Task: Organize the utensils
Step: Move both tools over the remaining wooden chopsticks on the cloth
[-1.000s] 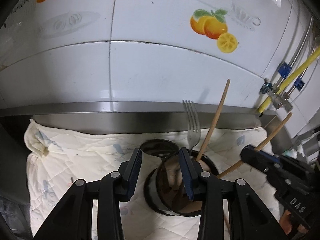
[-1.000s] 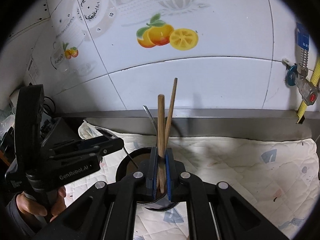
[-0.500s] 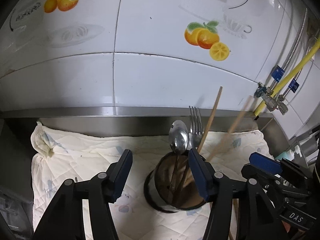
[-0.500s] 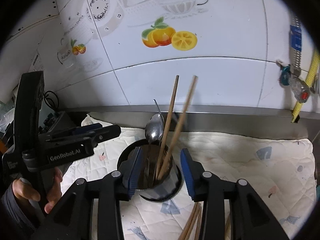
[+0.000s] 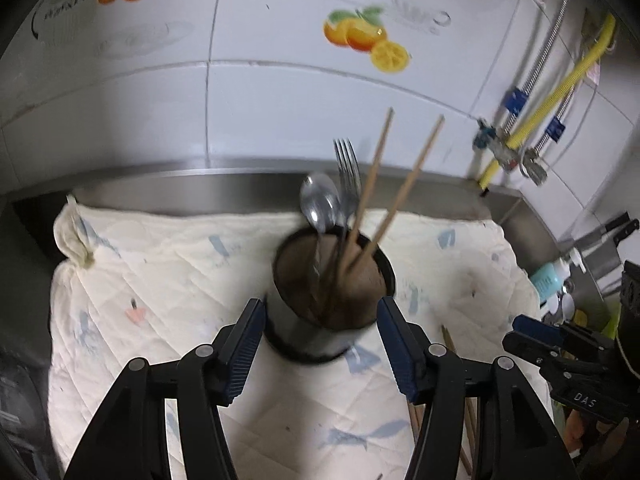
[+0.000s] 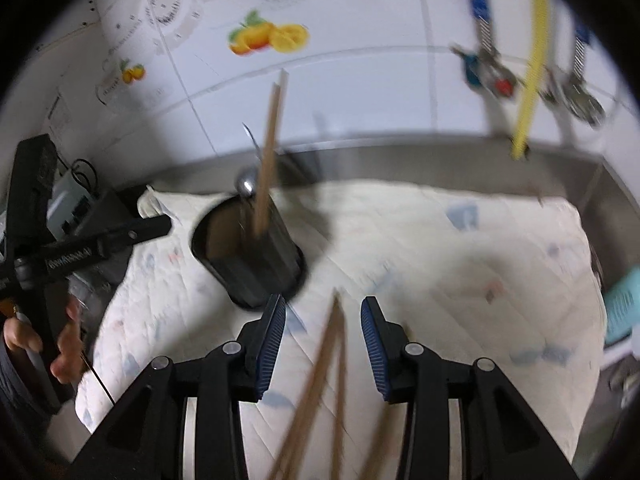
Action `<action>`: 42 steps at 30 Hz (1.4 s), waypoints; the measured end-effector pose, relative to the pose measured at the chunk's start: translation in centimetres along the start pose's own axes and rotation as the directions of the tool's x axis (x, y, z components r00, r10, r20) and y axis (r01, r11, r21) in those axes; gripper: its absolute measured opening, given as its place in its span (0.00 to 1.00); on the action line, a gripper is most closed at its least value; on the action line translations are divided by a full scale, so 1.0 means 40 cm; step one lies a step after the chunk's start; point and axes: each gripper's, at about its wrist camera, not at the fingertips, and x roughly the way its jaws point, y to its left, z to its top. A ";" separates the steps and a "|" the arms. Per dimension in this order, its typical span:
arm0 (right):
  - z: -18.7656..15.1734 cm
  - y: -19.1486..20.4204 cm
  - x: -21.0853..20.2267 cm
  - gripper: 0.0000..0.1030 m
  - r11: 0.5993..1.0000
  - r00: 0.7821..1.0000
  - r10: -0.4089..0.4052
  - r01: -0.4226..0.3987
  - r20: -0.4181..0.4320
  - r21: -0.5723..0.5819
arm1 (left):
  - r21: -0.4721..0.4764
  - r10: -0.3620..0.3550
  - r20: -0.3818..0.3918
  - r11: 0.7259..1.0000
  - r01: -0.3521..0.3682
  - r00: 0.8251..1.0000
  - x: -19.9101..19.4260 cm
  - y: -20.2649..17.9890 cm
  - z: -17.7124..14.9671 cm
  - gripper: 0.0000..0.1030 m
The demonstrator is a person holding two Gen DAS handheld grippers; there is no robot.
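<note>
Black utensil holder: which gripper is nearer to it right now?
Left. The left gripper sits open with its pads flanking the black utensil holder, not pressing it. The right gripper is open off to the holder's right, over loose chopsticks on the cloth.

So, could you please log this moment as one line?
holder: spoon, fork, two chopsticks | left tool: open | right tool: open, over loose chopsticks

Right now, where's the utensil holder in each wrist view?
Left wrist: utensil holder at centre, just beyond the open left gripper.
Right wrist: utensil holder left of centre, ahead and left of the right gripper.
Shared landmark: orange-and-lemon tile print on the wall.
</note>
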 end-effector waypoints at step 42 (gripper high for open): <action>-0.191 -0.126 0.158 0.16 0.984 0.970 -0.165 0.173 -0.179 0.029 | 0.123 -0.070 -0.239 0.987 0.102 0.968 0.226 -0.203 -0.225 0.60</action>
